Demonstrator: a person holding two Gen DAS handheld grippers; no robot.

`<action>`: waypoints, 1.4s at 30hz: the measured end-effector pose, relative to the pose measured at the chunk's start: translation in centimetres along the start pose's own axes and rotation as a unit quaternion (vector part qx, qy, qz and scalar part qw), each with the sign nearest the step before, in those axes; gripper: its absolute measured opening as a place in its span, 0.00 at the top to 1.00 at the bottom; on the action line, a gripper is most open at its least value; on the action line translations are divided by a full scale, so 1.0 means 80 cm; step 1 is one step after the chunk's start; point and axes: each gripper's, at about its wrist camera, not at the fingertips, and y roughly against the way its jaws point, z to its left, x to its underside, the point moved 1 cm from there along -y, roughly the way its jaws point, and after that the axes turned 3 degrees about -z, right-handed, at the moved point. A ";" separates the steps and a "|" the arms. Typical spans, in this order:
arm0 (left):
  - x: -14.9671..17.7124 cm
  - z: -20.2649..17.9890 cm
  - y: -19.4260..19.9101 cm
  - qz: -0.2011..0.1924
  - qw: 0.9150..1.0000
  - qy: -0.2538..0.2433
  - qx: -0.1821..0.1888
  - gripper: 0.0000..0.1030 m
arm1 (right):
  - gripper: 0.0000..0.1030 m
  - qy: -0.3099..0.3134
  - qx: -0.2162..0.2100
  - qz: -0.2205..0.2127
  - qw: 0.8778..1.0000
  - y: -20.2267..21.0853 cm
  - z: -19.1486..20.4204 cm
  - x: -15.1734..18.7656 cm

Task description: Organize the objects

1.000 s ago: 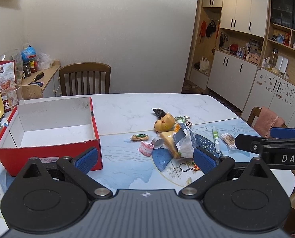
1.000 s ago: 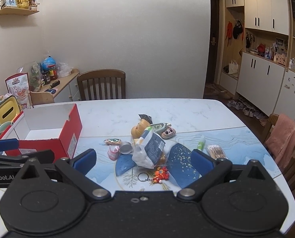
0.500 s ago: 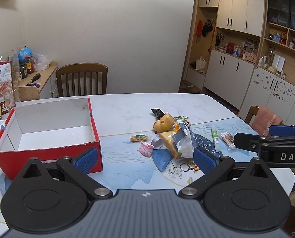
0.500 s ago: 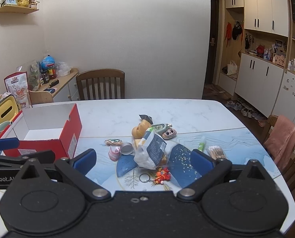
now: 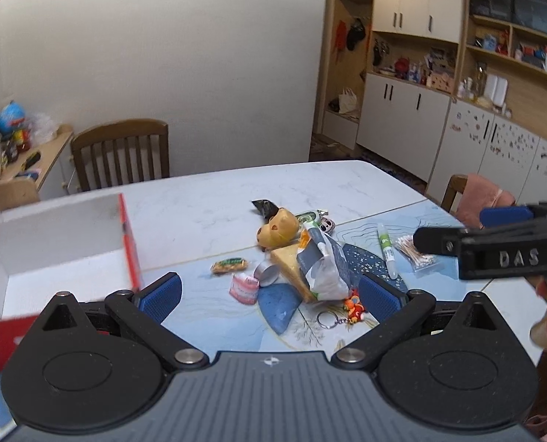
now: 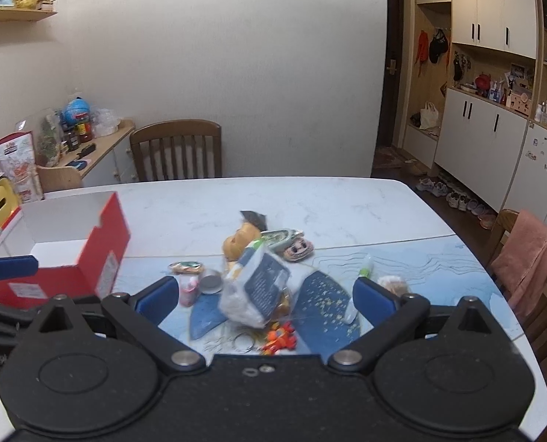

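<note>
Box (image 5: 63, 235) sits open, its white inside bare.

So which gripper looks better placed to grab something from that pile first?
Probably the right gripper: it is open, and the plastic bag atop the pile lies centred between its fingers. The left gripper, also open, sits nearer the red box.

Marble table (image 6: 347, 202) with red box (image 6: 106, 254), clutter (image 6: 258, 280)
</note>
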 end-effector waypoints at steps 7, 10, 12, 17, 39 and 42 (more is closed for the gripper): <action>-0.009 -0.028 -0.060 0.017 1.000 -0.012 0.014 0.00 | 0.02 0.012 0.052 0.002 0.999 -0.053 -0.063 0.003; -0.009 -0.040 -0.089 0.028 0.999 -0.031 0.009 0.00 | 0.02 0.024 0.063 0.003 0.998 -0.078 -0.088 0.008; -0.010 -0.047 -0.108 0.035 0.999 -0.036 0.010 0.00 | 0.02 0.031 0.064 0.007 0.997 -0.093 -0.105 0.013; -0.012 -0.060 -0.153 0.053 0.997 -0.052 0.012 0.00 | 0.02 0.036 0.054 0.033 0.997 -0.133 -0.141 0.030; 0.004 -0.097 -0.287 0.146 0.985 -0.093 0.011 0.01 | 0.03 0.004 0.024 0.139 0.990 -0.259 -0.228 0.081; 0.004 -0.097 -0.292 0.148 0.985 -0.088 0.006 0.01 | 0.04 0.013 0.019 0.144 0.989 -0.263 -0.227 0.082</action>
